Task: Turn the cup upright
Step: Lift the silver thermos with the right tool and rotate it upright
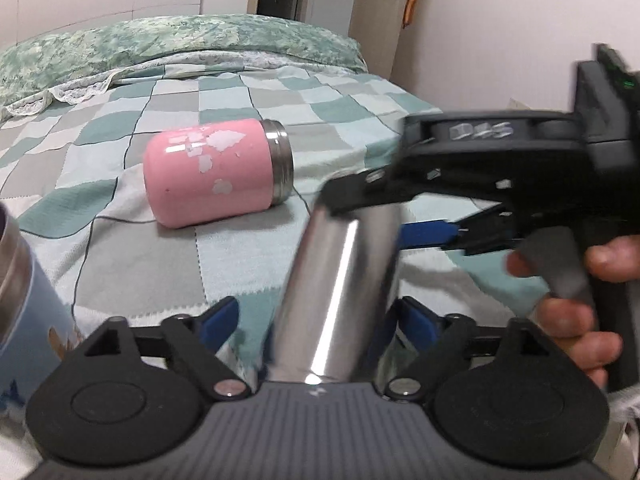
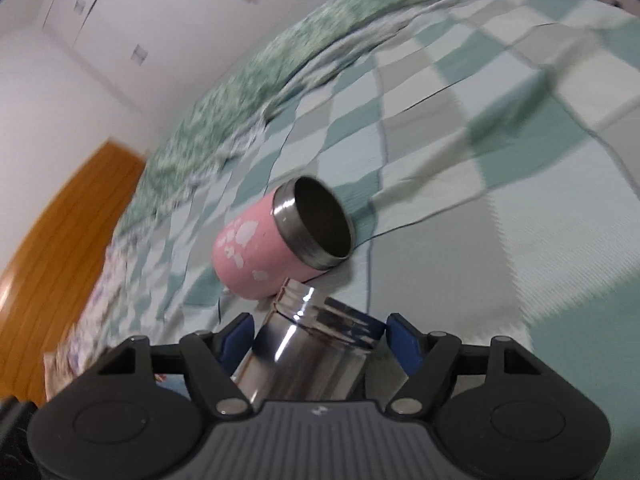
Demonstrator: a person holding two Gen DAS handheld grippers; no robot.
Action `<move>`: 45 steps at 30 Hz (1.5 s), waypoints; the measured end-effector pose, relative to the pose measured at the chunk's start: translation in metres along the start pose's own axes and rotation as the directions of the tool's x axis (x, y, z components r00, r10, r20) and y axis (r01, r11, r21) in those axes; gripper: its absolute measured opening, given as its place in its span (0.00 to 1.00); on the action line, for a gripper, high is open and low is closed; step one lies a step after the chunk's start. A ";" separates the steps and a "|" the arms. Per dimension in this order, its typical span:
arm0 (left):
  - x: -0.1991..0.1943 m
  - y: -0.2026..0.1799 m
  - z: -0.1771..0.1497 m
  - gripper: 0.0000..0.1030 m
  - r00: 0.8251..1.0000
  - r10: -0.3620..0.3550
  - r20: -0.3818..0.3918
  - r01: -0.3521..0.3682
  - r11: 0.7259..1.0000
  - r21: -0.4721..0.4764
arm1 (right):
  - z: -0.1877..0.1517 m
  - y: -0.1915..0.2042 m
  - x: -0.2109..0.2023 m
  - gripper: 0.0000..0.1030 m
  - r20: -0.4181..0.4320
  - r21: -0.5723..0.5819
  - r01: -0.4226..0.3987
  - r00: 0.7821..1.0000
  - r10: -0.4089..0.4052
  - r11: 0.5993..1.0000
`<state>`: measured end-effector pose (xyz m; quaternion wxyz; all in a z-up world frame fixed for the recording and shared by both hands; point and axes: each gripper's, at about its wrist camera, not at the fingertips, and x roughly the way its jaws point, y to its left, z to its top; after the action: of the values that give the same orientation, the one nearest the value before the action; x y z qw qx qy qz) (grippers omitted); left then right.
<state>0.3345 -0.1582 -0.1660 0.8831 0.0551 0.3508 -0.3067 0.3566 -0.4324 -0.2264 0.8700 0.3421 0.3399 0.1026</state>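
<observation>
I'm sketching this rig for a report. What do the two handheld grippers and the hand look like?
Both the left gripper and the right gripper are matte black, with blue finger pads, round side housings, silver pivot screws and a ribbed grey centre plate. The right one carries a blurred white marking. The bare hand shows no sleeve.

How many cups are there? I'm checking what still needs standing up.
3: pink cup lying sideways on the bed; steel cup tilted between both grippers; blue cup partly visible at left.
</observation>
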 end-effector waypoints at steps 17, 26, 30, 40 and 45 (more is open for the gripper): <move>0.037 -0.029 0.038 0.84 0.952 -0.140 -0.271 0.201 0.956 0.214 | -0.020 -0.017 -0.049 0.66 0.039 -0.084 0.103 0.994 -0.100 0.991; 0.059 -0.041 0.046 0.64 0.931 -0.098 -0.351 0.174 0.965 0.194 | -0.013 -0.015 -0.066 0.66 0.051 -0.139 0.101 0.994 -0.094 0.985; 0.042 -0.033 0.052 0.62 0.946 -0.076 -0.314 0.129 0.980 0.152 | -0.009 -0.004 -0.070 0.68 0.052 -0.171 0.070 0.997 -0.062 0.983; -0.005 0.001 0.061 0.61 0.965 -0.015 -0.262 0.006 0.999 -0.035 | 0.013 0.047 -0.061 0.88 -0.016 -0.244 -0.083 0.997 0.081 0.966; -0.022 0.013 0.061 0.61 0.977 -0.016 -0.211 -0.005 0.995 -0.100 | 0.015 0.083 -0.052 0.94 -0.096 -0.338 -0.180 0.983 0.156 0.924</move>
<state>0.3651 -0.1557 -0.1070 0.8417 0.0422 0.4576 -0.2835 0.3322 -0.3994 -0.1364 0.8926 0.2086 0.3150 0.2461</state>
